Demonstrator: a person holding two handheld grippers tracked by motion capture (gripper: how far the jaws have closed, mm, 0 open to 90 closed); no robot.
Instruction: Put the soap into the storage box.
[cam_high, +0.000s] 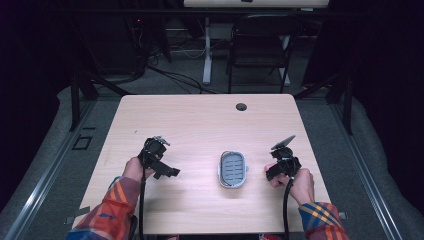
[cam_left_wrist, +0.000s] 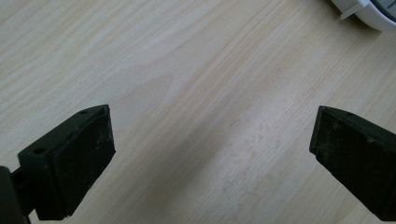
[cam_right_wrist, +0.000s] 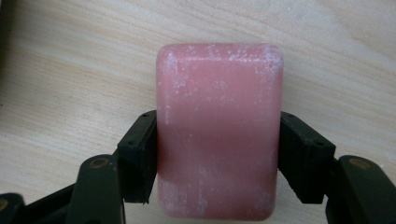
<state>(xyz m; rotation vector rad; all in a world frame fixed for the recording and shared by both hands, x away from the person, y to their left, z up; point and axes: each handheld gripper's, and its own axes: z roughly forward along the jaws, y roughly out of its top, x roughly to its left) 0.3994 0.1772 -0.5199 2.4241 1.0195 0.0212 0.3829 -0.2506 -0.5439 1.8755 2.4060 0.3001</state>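
One pink soap bar (cam_right_wrist: 219, 130) is being pinched by the right gripper (cam_high: 280, 167), just right of the ribbed soap dish (cam_high: 233, 169); it is best being lowered flat. The left gripper (cam_high: 159, 162) is being held spread, empty.

Your left gripper (cam_high: 170, 172) sits low over the table, jaws spread wide with nothing between them. Your right gripper (cam_high: 271, 173) has its jaws clamped on the long sides of a pink bar (cam_right_wrist: 219, 130). Both forearms come in from the bottom edge, plaid sleeves.
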